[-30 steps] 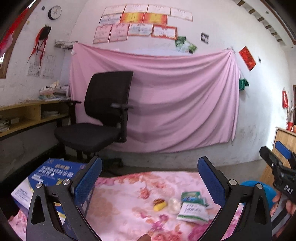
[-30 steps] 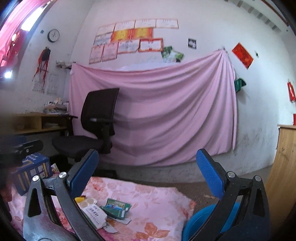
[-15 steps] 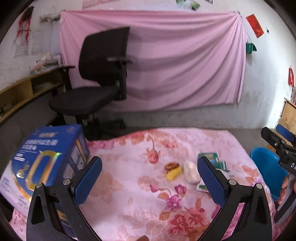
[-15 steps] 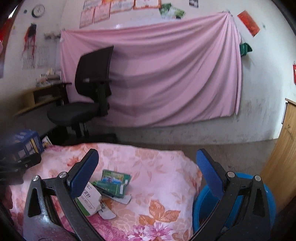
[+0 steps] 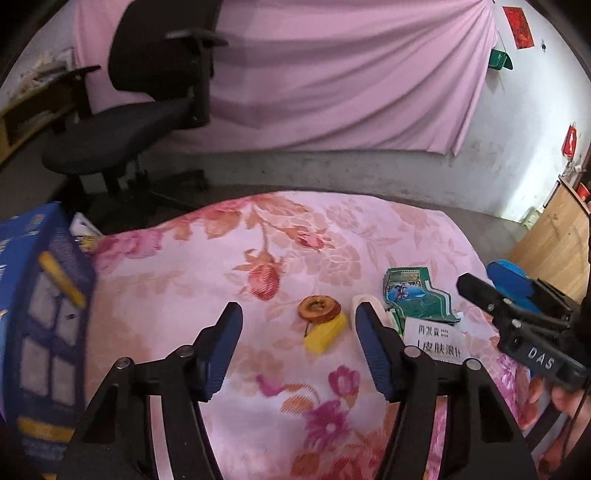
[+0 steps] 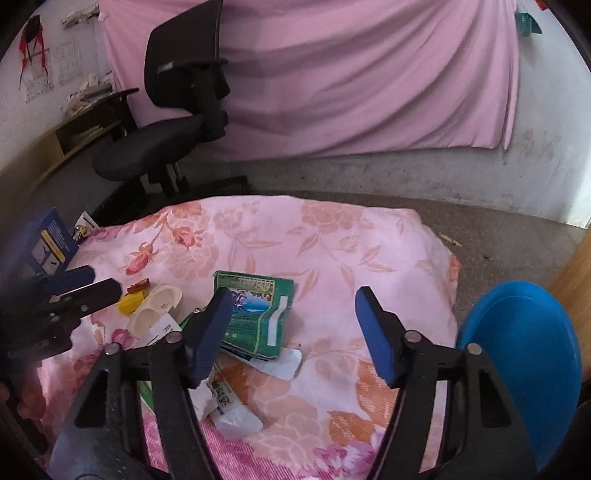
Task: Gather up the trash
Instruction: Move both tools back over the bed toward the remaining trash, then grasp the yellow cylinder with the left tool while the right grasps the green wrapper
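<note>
Left wrist view, floral pink cloth [image 5: 207, 295], office chair [image 5: 147, 92], pink wall drape [image 5: 332, 74]

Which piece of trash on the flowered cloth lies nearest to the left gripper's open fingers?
The yellow piece, just ahead of the left gripper, beside the brown ring. The green packet lies farther right.

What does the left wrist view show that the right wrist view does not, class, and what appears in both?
Only the left wrist view shows the printed white packet front-on and the red paper on the wall. Only the right wrist view shows the blue bin beside the flowered cloth, and a clear wrapper near the camera. Both share the green carton, yellow piece, black office chair, pink curtain, and each other's open hand-held gripper: left hand-held gripper, right hand-held gripper.
</note>
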Tool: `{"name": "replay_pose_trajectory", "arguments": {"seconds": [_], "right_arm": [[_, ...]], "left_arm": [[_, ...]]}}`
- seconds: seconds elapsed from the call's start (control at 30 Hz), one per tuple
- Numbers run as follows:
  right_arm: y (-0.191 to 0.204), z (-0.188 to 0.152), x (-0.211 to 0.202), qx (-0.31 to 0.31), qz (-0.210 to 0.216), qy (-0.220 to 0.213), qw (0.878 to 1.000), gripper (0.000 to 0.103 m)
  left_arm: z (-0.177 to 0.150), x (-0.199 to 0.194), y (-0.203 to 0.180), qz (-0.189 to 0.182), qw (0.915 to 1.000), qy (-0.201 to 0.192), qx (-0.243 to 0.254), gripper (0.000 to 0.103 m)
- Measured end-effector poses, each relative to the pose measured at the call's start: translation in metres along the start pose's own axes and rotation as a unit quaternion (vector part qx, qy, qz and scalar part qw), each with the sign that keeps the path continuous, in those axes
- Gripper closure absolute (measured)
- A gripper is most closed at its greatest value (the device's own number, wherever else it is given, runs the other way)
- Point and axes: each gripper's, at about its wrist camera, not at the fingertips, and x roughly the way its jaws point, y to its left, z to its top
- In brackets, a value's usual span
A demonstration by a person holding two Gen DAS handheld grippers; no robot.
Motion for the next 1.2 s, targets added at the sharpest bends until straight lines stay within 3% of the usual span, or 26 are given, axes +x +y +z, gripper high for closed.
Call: {"name": "replay_pose_trajectory", "arguments": {"seconds": [0.1, 0.27, 0.33, 0.47, 0.97, 1.2], "right_arm": [[0.004, 0.003, 0.007, 0.000, 0.009, 0.007, 1.000, 0.012], [0.011, 0.003, 0.019, -0.007, 0.029, 0.030, 0.999, 0.012], [0.013, 0.003, 0.020, -0.012, 0.029, 0.034, 0.999, 0.012], [0.015, 0.001, 0.025, -0.013, 0.030, 0.045, 0.998, 0.012], [0.017, -0.003, 0.038, -0.014, 0.060, 0.089, 0.994, 0.012], [0.021, -0.003, 0.040, -0.025, 0.051, 0.097, 0.994, 0.012]], "left_arm": [[0.004, 0.017, 0.002, -0.010, 0.9997, 0.023, -0.004, 0.066], [0.007, 0.026, 0.000, -0.031, 0.9988, 0.037, 0.004, 0.071], [0.007, 0.031, 0.000, -0.028, 0.9986, 0.044, 0.005, 0.081], [0.008, 0.034, 0.003, -0.028, 0.9985, 0.047, -0.004, 0.091], [-0.008, 0.011, 0.010, -0.049, 0.9979, 0.041, -0.003, 0.090], [-0.012, 0.007, 0.012, -0.070, 0.9964, 0.048, 0.008, 0.083]]}}
